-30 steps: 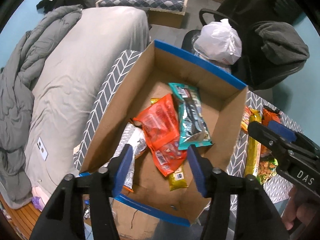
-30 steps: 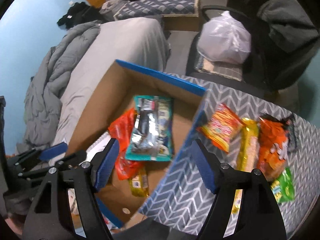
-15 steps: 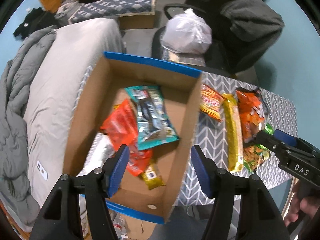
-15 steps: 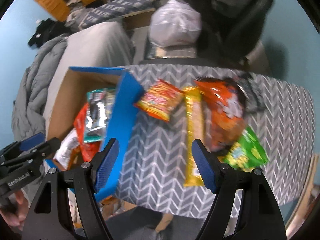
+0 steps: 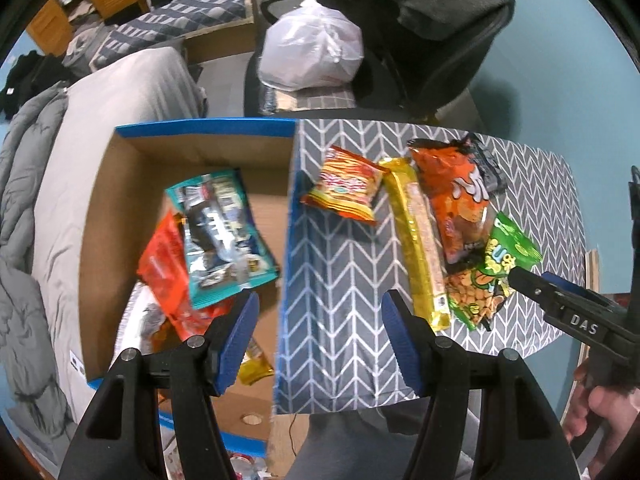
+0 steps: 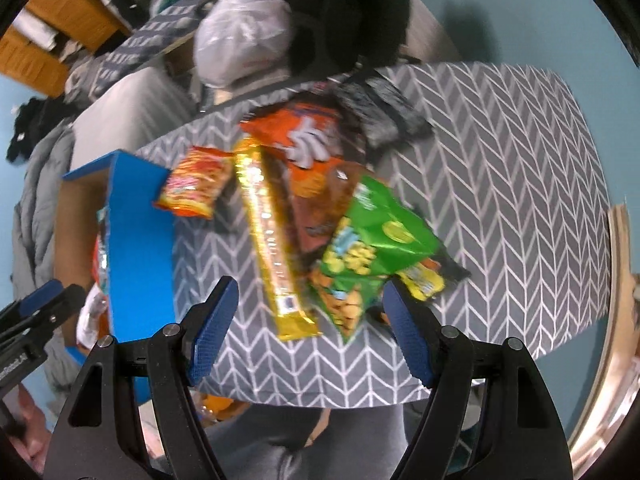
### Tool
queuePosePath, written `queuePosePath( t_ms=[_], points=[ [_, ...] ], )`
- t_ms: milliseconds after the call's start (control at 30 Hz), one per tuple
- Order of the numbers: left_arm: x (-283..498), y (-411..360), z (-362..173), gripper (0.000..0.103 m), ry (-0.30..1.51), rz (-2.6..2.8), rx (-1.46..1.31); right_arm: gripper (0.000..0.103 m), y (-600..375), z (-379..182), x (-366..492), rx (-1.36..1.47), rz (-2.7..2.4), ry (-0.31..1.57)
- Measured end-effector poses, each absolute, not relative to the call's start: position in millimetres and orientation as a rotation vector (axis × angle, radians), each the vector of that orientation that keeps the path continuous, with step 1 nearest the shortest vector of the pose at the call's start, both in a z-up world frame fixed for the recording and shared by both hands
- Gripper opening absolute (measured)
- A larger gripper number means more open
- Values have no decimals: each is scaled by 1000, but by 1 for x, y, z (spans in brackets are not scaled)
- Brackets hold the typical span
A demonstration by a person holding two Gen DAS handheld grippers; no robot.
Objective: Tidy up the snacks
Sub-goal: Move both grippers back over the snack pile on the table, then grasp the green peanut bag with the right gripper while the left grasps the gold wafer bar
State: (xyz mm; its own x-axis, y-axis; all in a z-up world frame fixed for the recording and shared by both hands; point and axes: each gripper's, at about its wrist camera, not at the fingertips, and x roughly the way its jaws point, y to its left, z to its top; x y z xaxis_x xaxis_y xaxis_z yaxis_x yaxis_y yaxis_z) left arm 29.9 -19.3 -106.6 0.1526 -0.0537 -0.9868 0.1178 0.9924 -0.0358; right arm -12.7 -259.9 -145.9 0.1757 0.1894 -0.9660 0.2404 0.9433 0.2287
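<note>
A blue-edged cardboard box (image 5: 200, 148) at the table's left holds a teal packet (image 5: 220, 232), an orange-red packet (image 5: 164, 264) and others. On the grey chevron table (image 5: 344, 280) lie a small red-yellow packet (image 5: 348, 188), a long gold packet (image 5: 420, 240), an orange bag (image 5: 456, 200) and a green bag (image 5: 496, 264). My left gripper (image 5: 318, 336) hangs open above the box's right wall, nothing between its fingers. My right gripper (image 6: 310, 334) stands open above the near ends of the gold packet (image 6: 268, 236) and green bag (image 6: 368, 240), touching neither.
A black chair (image 5: 436, 52) with a white plastic bag (image 5: 312, 52) stands behind the table. A bed with grey bedding (image 5: 52, 184) lies left of the box. A dark packet (image 6: 380, 108) lies at the table's far side. Bare tablecloth (image 6: 520, 200) stretches to the right.
Both grippers have swung right, from over the box toward the table. The left is now over the box's right wall, the right over the loose snacks. Neither has taken hold of anything.
</note>
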Motion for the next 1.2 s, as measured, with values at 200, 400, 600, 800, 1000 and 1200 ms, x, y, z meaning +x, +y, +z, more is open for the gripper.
queuePosePath(
  t_ms=[200, 400, 600, 800, 1000, 1200],
  points=[
    [31, -41, -120, 75, 1414, -123, 96, 76, -276, -166, -20, 418, -81, 1427],
    [31, -58, -134, 77, 1429, -129, 133, 76, -278, -184, -15, 428, -87, 1444],
    [35, -69, -161, 77, 1471, -114, 106, 76, -279, -203, -9, 434, -99, 1451],
    [36, -78, -184, 77, 1522, -87, 65, 76, -276, -217, -3, 429, -97, 1448],
    [40, -89, -195, 77, 1539, -80, 54, 62, -272, -224, 2, 387, -58, 1448],
    [52, -97, -206, 77, 1548, -66, 6, 50, -283, -219, -4, 350, -27, 1442]
  ],
)
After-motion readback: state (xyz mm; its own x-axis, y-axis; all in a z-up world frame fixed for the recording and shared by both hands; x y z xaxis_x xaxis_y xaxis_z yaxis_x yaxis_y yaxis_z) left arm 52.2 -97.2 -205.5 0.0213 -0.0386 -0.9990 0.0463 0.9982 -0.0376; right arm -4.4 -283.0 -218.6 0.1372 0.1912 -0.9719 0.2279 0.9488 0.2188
